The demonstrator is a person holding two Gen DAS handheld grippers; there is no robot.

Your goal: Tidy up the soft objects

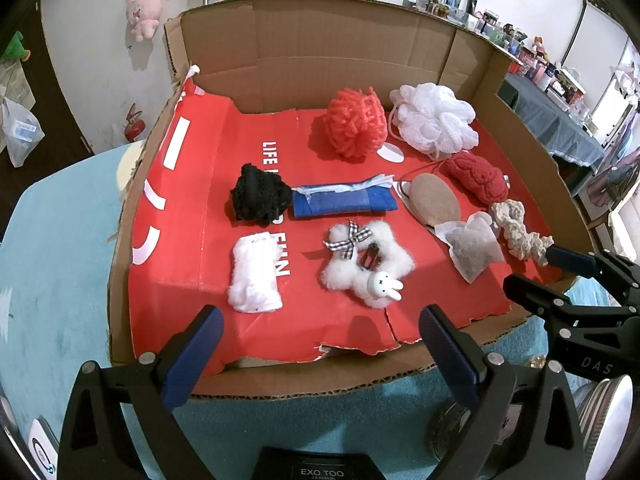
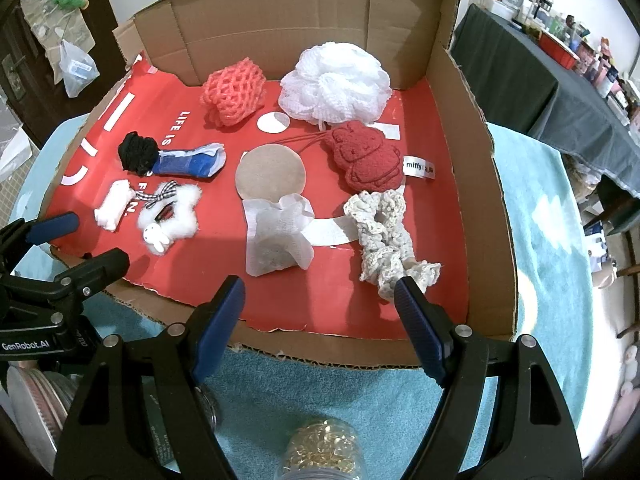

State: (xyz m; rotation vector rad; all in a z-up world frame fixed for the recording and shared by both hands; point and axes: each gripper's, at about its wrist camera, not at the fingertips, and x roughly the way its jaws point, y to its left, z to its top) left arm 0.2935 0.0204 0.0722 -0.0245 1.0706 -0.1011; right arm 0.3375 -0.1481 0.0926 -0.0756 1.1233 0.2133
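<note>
With both tools spread and empty at the box (image 1: 340, 44) front, soft items lie in spaced rows: fits sorted or pre-sort; right tool (image 2: 320, 320) nearest lace scrunchie (image 2: 384, 236), left tool (image 1: 320, 340) by white pad (image 1: 254, 276)

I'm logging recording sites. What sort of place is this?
Probably a lived-in home room, not a lab: a pink plush toy hangs on the wall, a cluttered shelf of trinkets runs behind the cardboard box, and a teal cloth covers the table.

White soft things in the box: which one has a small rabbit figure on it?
The fluffy white star-shaped clip, with a checked ribbon bow and a rabbit figure at its near edge. The white mesh bath pouf and white cotton pad have neither.
</note>
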